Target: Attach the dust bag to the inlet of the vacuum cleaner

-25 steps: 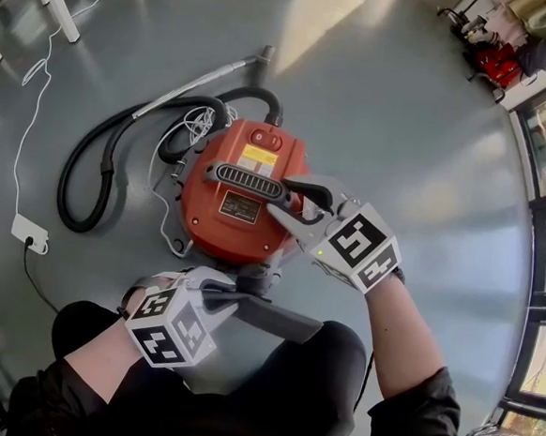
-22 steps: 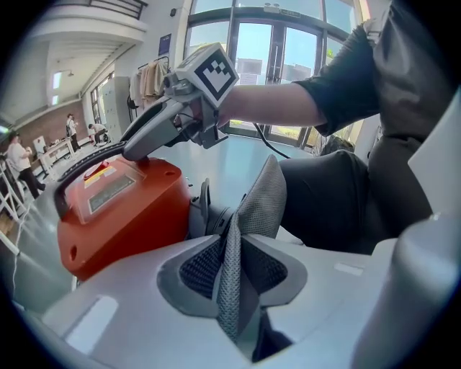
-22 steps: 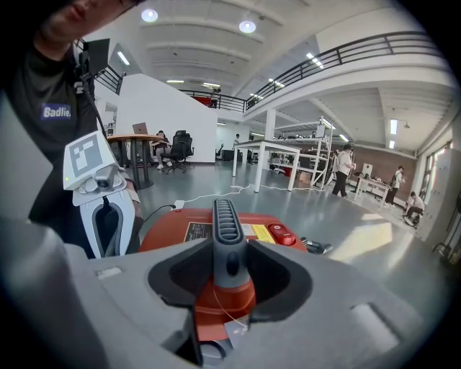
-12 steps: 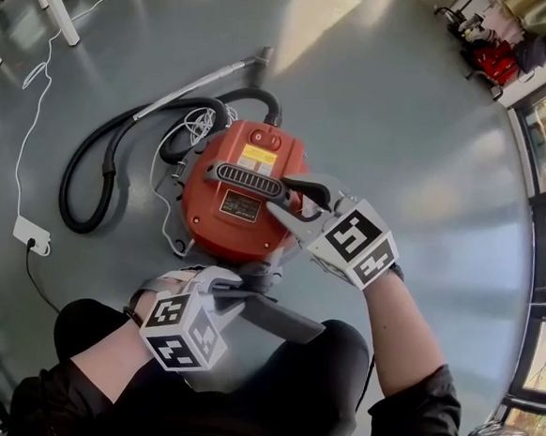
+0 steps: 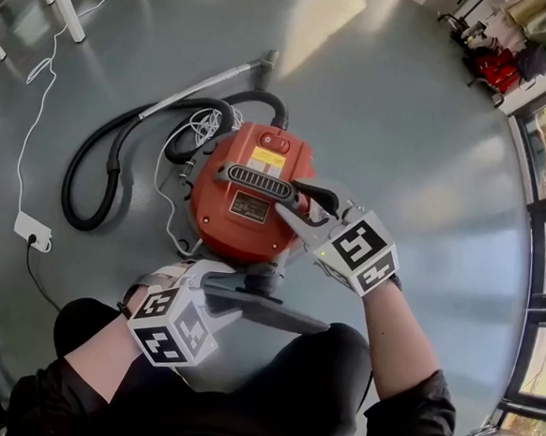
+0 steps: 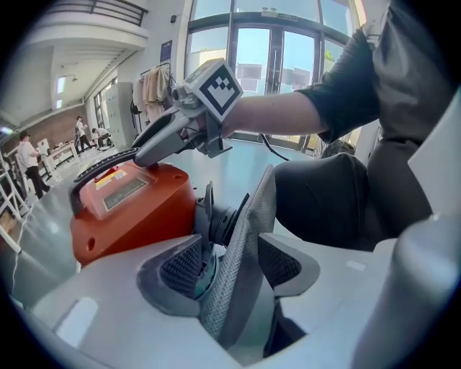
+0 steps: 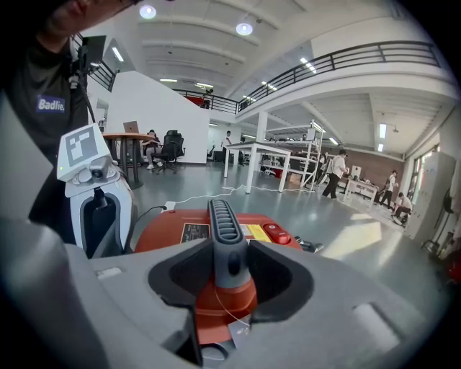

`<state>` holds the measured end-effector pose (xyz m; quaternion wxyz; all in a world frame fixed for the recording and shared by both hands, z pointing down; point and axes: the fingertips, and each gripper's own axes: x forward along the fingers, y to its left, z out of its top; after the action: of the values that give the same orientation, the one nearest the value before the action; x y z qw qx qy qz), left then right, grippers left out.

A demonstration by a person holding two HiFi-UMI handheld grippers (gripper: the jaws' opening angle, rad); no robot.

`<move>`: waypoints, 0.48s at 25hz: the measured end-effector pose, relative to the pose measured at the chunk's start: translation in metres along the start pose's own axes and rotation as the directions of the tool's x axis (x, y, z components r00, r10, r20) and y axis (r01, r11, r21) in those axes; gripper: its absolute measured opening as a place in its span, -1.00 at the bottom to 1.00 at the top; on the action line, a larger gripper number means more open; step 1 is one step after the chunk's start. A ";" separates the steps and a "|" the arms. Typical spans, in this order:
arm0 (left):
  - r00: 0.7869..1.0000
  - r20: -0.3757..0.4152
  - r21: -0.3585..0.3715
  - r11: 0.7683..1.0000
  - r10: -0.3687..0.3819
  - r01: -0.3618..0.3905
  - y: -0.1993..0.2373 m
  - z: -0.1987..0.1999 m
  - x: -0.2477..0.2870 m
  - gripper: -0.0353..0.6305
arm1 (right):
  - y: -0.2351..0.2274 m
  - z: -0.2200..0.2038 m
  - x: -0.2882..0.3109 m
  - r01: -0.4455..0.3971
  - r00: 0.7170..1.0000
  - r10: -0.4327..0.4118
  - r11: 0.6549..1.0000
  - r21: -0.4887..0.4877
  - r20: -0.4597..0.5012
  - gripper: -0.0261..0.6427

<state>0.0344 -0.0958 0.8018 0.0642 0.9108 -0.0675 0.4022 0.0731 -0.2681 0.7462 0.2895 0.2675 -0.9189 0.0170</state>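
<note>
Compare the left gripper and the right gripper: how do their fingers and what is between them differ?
The left gripper has just been opening its fingers, with the dust bag between them unclamped; the right gripper is shut on the black handle of the vacuum cleaner. The left gripper works at the cleaner's near end, the right gripper on its top. Both carry a marker cube.

The head view looks steeply down from above the person onto the round red vacuum cleaner (image 5: 241, 210) on the glossy grey floor (image 5: 404, 110), close by. The left gripper view sits low against the machine's near side, facing tall glazed doors (image 6: 277, 65). The right gripper view looks along its black ribbed handle (image 7: 220, 216) into the hall, and all three share the red body.
</note>
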 end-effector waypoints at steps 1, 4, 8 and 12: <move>1.000 0.014 -0.006 1.000 -0.003 0.003 0.000 0.002 -0.003 -0.09 | 0.000 -0.001 0.000 0.003 1.000 -0.003 1.000 -0.001 -0.004 -0.50; 0.998 0.059 -0.025 1.000 -0.005 0.007 0.001 0.009 -0.016 -0.09 | 0.001 -0.002 -0.004 0.013 1.000 -0.013 1.000 -0.006 -0.004 -0.50; 0.993 0.120 -0.046 0.999 0.009 -0.003 0.008 0.020 -0.033 -0.10 | 0.001 0.007 -0.022 0.041 0.997 -0.042 0.999 0.004 0.059 -0.50; 0.980 0.196 -0.084 0.996 0.039 -0.023 0.022 0.040 -0.045 -0.18 | -0.010 0.016 -0.061 0.100 0.987 -0.112 0.989 0.105 0.116 -0.51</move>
<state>0.0297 -0.1210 0.7428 0.0880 0.9416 -0.1041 0.3078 0.1115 -0.2501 0.6991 0.2200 0.3305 -0.9173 0.0305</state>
